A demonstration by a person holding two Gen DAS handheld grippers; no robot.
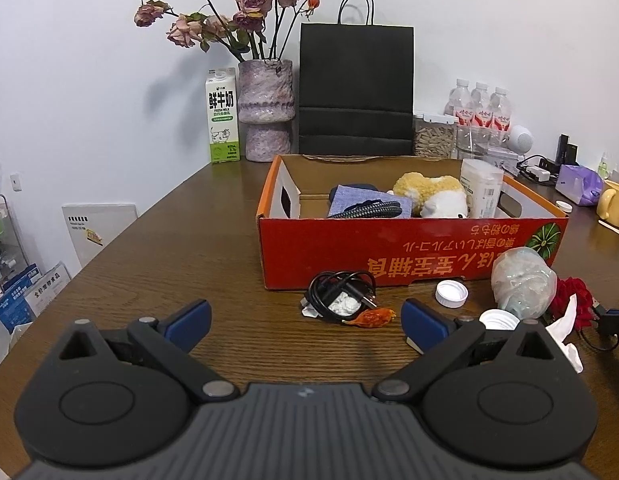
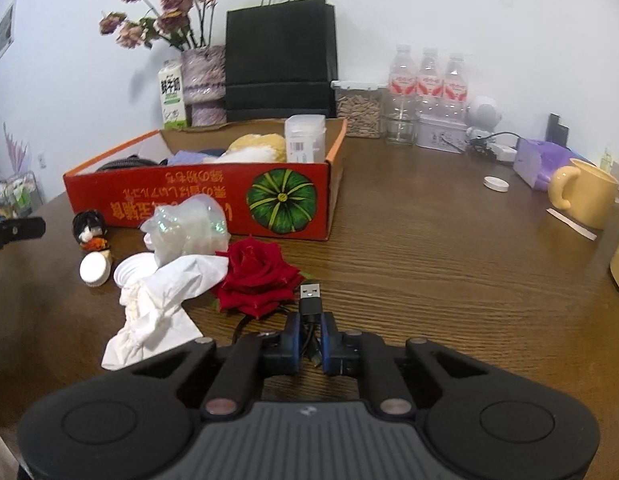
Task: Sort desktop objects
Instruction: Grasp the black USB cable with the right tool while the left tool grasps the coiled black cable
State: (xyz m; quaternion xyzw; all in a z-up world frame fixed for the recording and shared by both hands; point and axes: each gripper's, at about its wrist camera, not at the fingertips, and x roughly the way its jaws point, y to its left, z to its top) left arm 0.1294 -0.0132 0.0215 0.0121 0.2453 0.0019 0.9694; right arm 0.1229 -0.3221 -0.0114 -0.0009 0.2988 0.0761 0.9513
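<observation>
Two grippers over the wooden table (image 1: 157, 240), and the action sits with the right one. The right gripper (image 2: 309, 338) has its blue pads pinched close together on a black USB cable (image 2: 310, 300), whose metal plug pokes out past the fingertips and points toward the red rose (image 2: 257, 276) lying just ahead and to the left. Touching that rose is a crumpled white tissue (image 2: 161, 308), with a clear crinkled plastic bottle (image 2: 189, 228) just behind, right up against the front wall of the red cardboard box (image 2: 213, 196).

The left gripper (image 1: 305, 320) hangs low over the table with its jaws spread wide and nothing between them. Just ahead of it lies a coiled black charger cable (image 1: 341, 292) with a small orange wrapper (image 1: 373, 317) touching it, both close to the box's front wall. A white bottle cap (image 1: 452, 293) rests on the table to the right, between the cable and the plastic bottle.

Inside the box a plush toy (image 1: 433, 196), a blue cloth pouch (image 1: 369, 202) and a white jar (image 1: 481, 188) are already lying. Behind the box stand a black paper bag (image 1: 356, 88), a vase of dried roses (image 1: 265, 108) and a milk carton (image 1: 223, 116). Off to the right sits a yellow mug (image 2: 585, 194).
</observation>
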